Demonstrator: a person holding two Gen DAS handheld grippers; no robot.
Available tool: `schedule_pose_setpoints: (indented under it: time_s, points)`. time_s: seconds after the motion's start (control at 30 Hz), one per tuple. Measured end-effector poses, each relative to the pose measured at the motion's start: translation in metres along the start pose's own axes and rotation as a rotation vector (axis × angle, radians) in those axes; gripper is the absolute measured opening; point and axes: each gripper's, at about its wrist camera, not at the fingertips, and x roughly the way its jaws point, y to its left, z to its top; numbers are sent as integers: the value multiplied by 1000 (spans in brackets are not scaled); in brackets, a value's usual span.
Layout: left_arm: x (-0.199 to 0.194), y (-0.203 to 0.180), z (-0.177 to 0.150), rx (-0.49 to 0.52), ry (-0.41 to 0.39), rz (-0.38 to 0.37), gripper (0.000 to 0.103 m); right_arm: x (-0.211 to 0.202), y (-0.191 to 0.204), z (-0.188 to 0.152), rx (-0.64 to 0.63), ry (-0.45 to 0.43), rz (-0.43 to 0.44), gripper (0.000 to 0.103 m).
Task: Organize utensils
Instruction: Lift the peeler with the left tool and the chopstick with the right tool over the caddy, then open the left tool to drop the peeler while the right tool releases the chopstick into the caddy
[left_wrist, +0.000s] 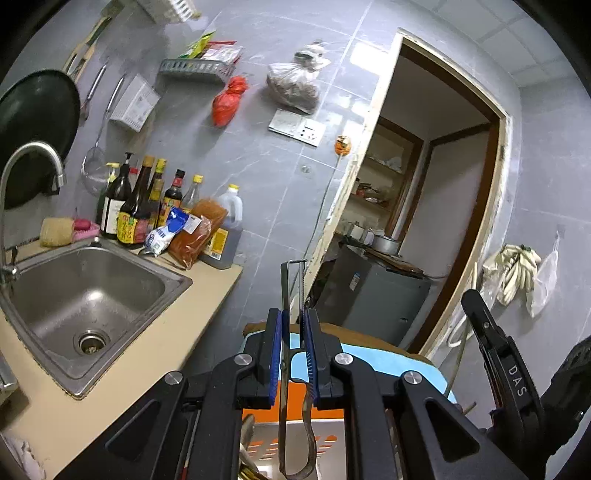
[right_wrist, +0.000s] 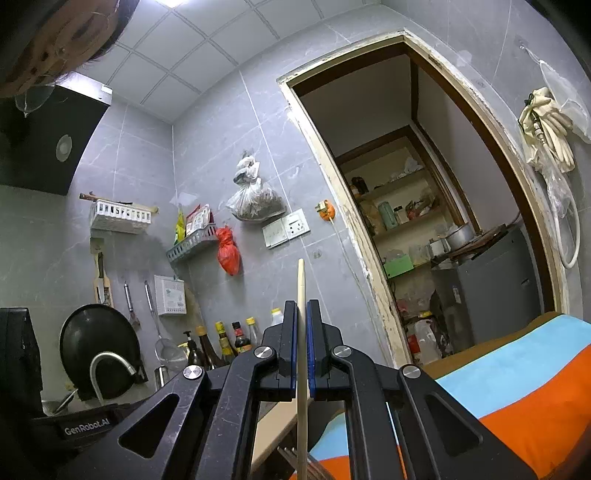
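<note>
My left gripper (left_wrist: 293, 325) points slightly downward, its blue pads pinched close on a thin metal peeler (left_wrist: 291, 354). My right gripper (right_wrist: 302, 321) tilts a little upward, clamped tight on what looks like a chopstick (right_wrist: 301, 295).

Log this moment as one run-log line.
left gripper: shut on metal tool | right gripper: shut on chopstick | sink: nothing in it

bench (left_wrist: 207, 314): beige, with a steel sink (left_wrist: 85, 295) set in it;
back edge: sauce bottles (left_wrist: 136, 206), an oil jug (left_wrist: 225, 229), food packets (left_wrist: 184, 230), a sponge (left_wrist: 55, 230)
</note>
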Motion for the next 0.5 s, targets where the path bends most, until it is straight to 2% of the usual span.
schedule_pose_setpoints:
  time_s: [0.5]
  points:
    - [-2,-1,-8,65,35,-2,12,-1,-12,-15,21,87,-12,4]
